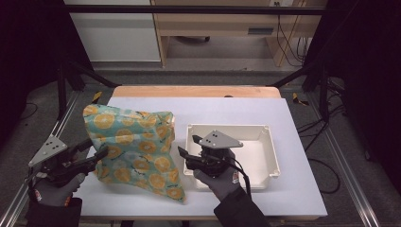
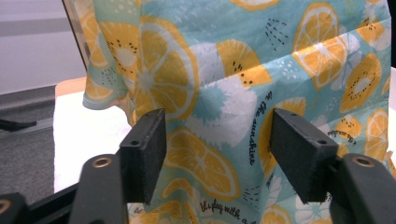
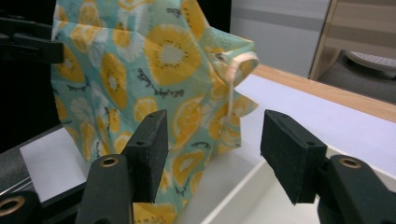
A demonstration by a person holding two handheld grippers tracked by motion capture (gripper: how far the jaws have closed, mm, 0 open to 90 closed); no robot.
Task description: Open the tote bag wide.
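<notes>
White tabletop (image 1: 293, 142), citrus-print fabric bag (image 1: 135, 146) standing upright, long axis vertical, base hidden, left gripper (image 1: 97, 156) and right gripper (image 1: 182, 153) both with jaws apart, white tray (image 1: 265, 137) beside.

Your high view looks forward and down from above your side of the white table (image 1: 293, 189), taking in its whole top and the floor beyond. Your left gripper view rides low on the left gripper (image 1: 100, 154) and faces the fruit-print bag (image 2: 243, 93) from very near. Your right gripper view looks along the right gripper (image 1: 182, 156), over the white tray's (image 3: 224, 205) rim, at the same bag from somewhat farther off. All three views share that bag.
</notes>
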